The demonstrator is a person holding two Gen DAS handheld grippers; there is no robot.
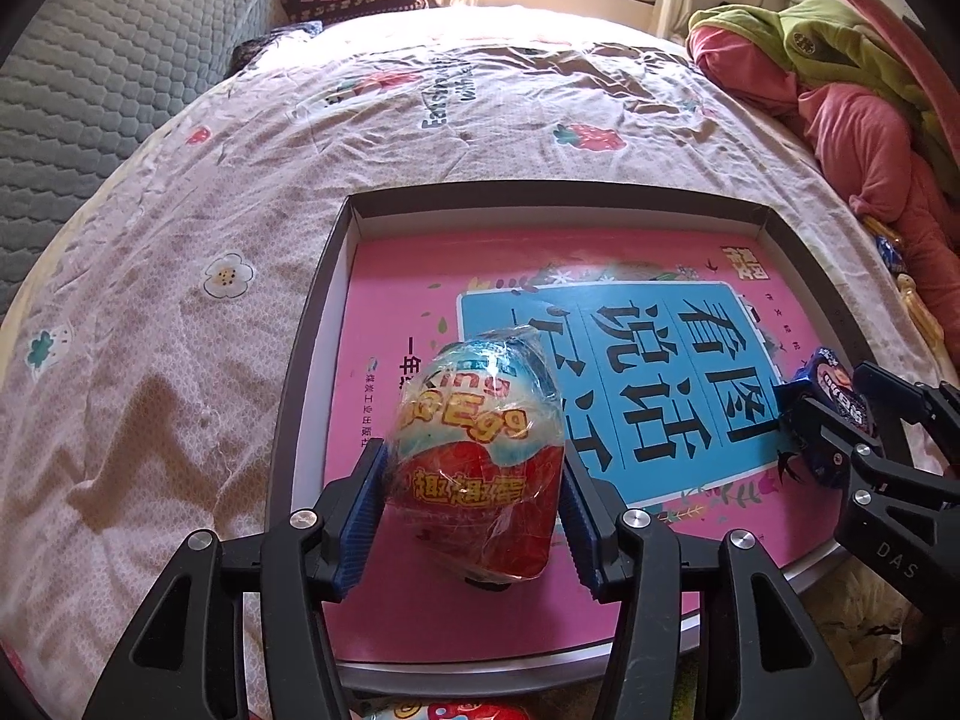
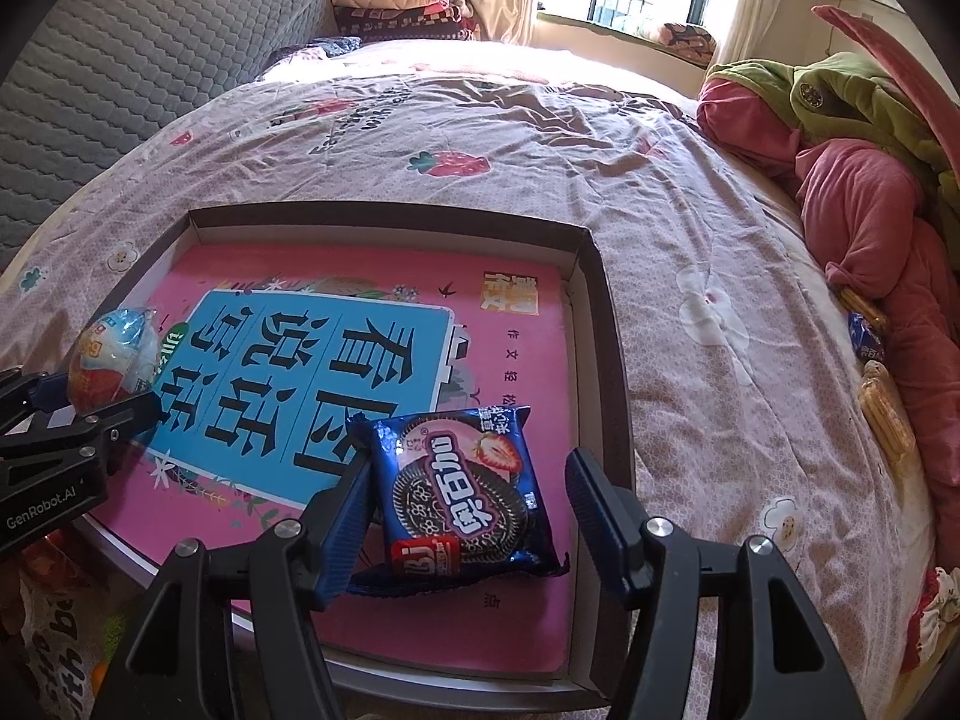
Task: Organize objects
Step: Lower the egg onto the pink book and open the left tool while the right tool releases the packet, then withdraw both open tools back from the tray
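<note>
The left tool (image 1: 474, 492) stood over the near left part of the shallow box (image 1: 312, 324) on the bed (image 1: 180, 276), its pads flanking the wrapped toy egg (image 1: 480, 450). The egg sat on the pink book (image 1: 408, 264) lining the box; the left pad touched its wrapper, while the right pad looked just clear. To finish well, the tool likely needed to open fully and lift straight back so the egg did not roll.

The right tool (image 2: 468, 516) stood wide around the cookie packet (image 2: 468, 492), the packet's left edge against the left pad and the right pad apart. Both tools pitched steeply downward, side by side.
</note>
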